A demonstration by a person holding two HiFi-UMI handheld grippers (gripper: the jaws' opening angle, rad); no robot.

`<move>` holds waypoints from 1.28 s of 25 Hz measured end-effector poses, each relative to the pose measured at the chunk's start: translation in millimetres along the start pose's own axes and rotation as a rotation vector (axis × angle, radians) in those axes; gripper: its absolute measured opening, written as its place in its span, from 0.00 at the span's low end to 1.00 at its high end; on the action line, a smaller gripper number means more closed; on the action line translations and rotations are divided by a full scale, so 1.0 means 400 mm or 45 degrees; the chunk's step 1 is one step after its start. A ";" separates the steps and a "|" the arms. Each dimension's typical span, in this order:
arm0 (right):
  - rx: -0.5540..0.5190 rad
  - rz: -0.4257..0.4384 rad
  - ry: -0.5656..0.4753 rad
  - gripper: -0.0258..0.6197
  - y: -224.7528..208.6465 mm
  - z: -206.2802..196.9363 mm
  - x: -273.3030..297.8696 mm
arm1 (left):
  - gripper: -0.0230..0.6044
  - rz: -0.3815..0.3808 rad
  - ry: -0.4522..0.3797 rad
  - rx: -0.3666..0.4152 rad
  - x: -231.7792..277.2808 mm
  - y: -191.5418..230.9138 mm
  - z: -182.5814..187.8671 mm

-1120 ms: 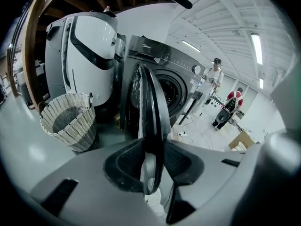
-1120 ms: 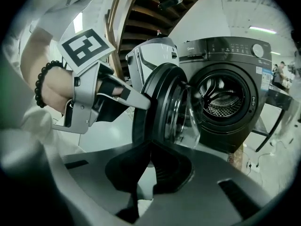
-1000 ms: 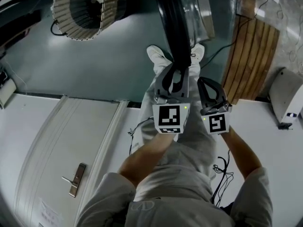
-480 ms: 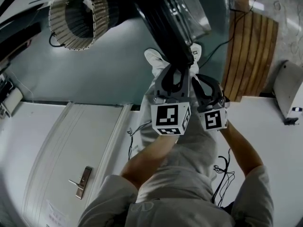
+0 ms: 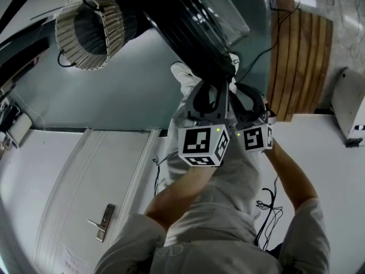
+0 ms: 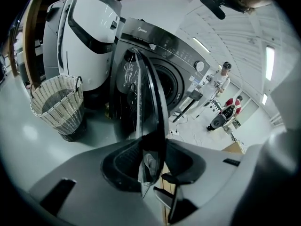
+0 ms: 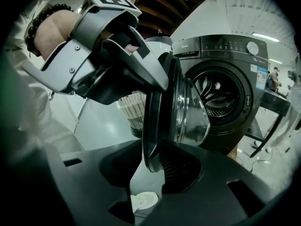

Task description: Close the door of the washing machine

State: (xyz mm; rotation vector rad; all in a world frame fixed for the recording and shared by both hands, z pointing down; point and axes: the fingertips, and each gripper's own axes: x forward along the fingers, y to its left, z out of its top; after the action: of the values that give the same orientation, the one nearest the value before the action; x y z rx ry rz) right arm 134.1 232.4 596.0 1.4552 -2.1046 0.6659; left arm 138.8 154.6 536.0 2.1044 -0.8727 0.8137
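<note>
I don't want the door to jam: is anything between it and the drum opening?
Nothing visible does. The gap between the door and the drum opening shows empty; the wicker basket stands on the door's outer side.

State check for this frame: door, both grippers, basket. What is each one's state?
Washing machine door: open, swung out.
Left gripper: open, just been opening, door rim between its fingers.
Right gripper: open, just been opening, door rim between its fingers.
Laundry basket: upright.

Grey-green floor (image 5: 131,90), wicker basket (image 5: 85,33), wooden slats (image 5: 296,61)
</note>
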 end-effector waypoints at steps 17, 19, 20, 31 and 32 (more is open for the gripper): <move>-0.022 -0.107 -0.059 0.19 -0.126 -0.003 -0.005 | 0.28 -0.098 0.026 -0.077 0.065 -0.109 0.025; -0.032 -0.119 -0.045 0.17 -0.144 -0.001 -0.007 | 0.29 -0.112 0.028 -0.078 0.075 -0.123 0.031; -0.036 -0.124 -0.040 0.17 -0.154 -0.001 -0.010 | 0.29 -0.121 0.031 -0.080 0.080 -0.130 0.033; -0.054 -0.166 -0.048 0.14 -0.295 -0.007 -0.044 | 0.19 -0.468 0.100 0.450 0.112 -0.236 0.056; -0.068 -0.156 -0.043 0.14 -0.308 -0.007 -0.045 | 0.14 -0.496 0.097 0.514 0.114 -0.238 0.058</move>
State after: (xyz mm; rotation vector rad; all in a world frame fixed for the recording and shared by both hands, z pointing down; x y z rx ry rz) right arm 256.1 208.5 600.6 1.5615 -2.0234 0.5378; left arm 244.7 171.1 522.7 2.4631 -0.2494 0.9032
